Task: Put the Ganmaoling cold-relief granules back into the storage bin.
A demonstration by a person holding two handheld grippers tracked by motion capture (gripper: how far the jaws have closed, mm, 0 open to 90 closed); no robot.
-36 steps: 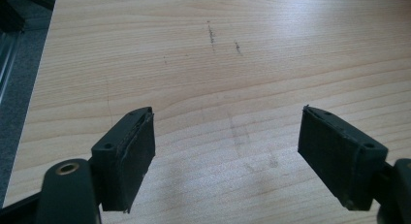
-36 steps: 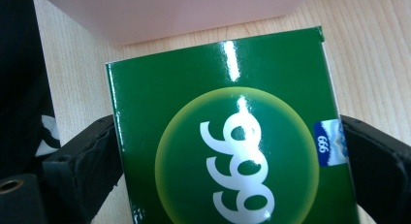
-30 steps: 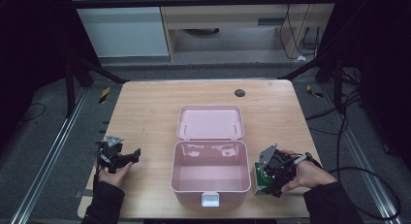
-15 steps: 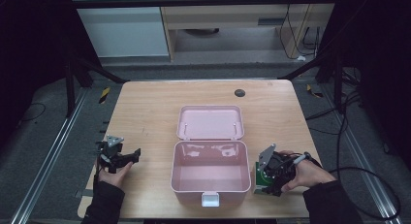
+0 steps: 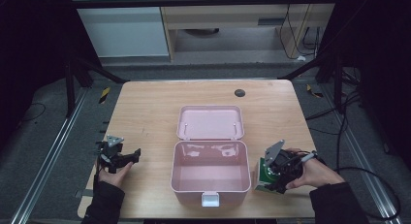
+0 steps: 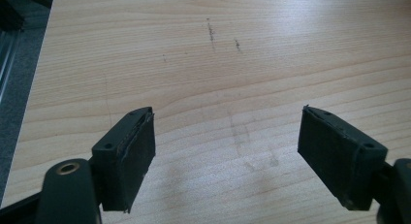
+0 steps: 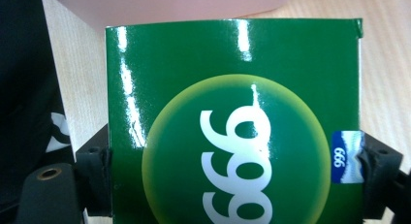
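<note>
A pink box (image 5: pixel 209 173) stands open in the middle of the wooden table (image 5: pixel 145 112), its lid (image 5: pixel 210 122) laid back flat behind it. My right gripper (image 5: pixel 271 173) is just right of the box near the front edge, shut on a glossy green carton (image 5: pixel 263 174). In the right gripper view the green carton (image 7: pixel 232 117) with white "999" print sits between both jaws, with the pink box (image 7: pixel 165 3) just beyond it. My left gripper (image 5: pixel 127 156) rests at the table's left side, open. In the left gripper view my left gripper (image 6: pixel 225 141) has bare wood between its fingers.
A small dark round disc (image 5: pixel 239 93) is set in the table near its far edge. Metal frame rails (image 5: pixel 53 151) run along both sides of the table, and a cable (image 5: pixel 368 175) trails from the right gripper.
</note>
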